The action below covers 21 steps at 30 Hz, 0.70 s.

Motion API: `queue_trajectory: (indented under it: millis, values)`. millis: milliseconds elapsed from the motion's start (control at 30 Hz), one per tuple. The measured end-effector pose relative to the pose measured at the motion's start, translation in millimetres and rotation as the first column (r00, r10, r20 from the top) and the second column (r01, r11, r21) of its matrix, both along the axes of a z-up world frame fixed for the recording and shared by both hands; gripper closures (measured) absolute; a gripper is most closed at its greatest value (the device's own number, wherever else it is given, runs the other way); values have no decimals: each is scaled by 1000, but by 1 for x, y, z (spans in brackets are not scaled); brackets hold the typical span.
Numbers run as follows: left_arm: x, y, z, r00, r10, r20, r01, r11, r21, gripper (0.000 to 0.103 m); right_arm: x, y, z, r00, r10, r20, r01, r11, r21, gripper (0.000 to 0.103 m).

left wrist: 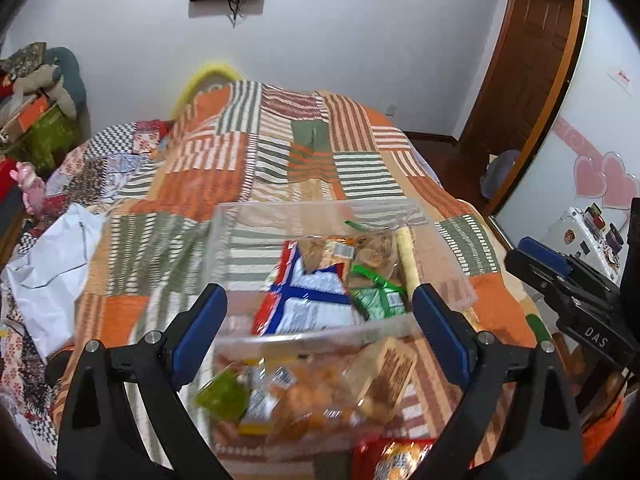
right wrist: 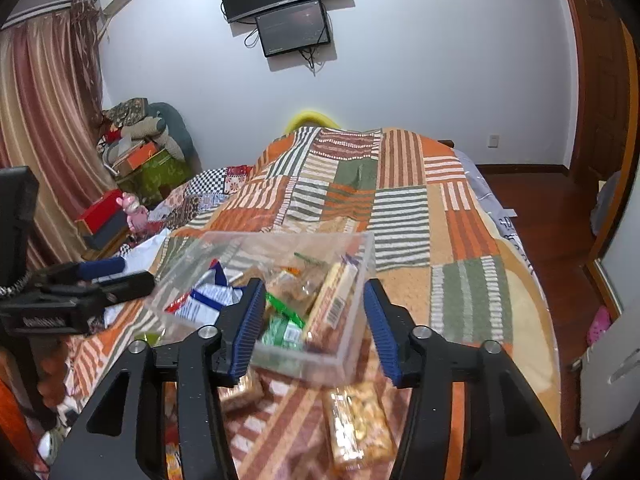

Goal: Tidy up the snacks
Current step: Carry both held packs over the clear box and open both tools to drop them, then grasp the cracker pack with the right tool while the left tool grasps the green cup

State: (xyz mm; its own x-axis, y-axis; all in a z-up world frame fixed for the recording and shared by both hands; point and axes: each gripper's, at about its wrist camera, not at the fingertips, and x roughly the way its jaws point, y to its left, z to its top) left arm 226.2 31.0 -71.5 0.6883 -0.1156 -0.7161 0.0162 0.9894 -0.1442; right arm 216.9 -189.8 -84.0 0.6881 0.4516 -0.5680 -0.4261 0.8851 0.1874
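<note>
A clear plastic bin (left wrist: 280,205) (right wrist: 280,236) sits on the patchwork bed. Inside it lie a red, blue and white packet (left wrist: 308,300) (right wrist: 208,296), a green packet (left wrist: 376,296) (right wrist: 284,330) and a long pale bar (left wrist: 408,256) (right wrist: 334,300). My left gripper (left wrist: 320,296) hovers open over the bin's near wall, holding nothing. My right gripper (right wrist: 313,286) is open above the bin's near right corner, its pads touching nothing. Loose snacks lie in front of the bin: a green packet (left wrist: 222,394), a brown packet (left wrist: 384,376), a red bag (left wrist: 396,460) and a golden nut bar (right wrist: 356,424).
The patchwork blanket (left wrist: 240,168) (right wrist: 400,208) covers the bed. A white bag (left wrist: 52,268) lies left of the bin. Boxes and soft toys (right wrist: 140,152) pile up at the far left; screens (right wrist: 292,28) hang on the wall. Wooden floor and a door (right wrist: 592,80) are at right.
</note>
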Motion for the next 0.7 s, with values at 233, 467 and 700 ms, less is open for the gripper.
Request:
queue_trajectory:
  millis: [233, 467, 700]
  values:
    - [-39, 26, -1, 999, 50, 6, -50, 999, 15, 7, -17, -10, -7, 1000, -8, -13, 8, 1000, -21, 50]
    - [-66, 59, -29, 990, 132, -50, -131, 991, 39, 7, -25, -13, -19, 999, -8, -38, 7, 1000, -21, 47]
    - [-75, 81, -65, 973, 205, -106, -199, 978, 65, 7, -31, -16, -39, 996, -23, -85, 19, 999, -43, 46]
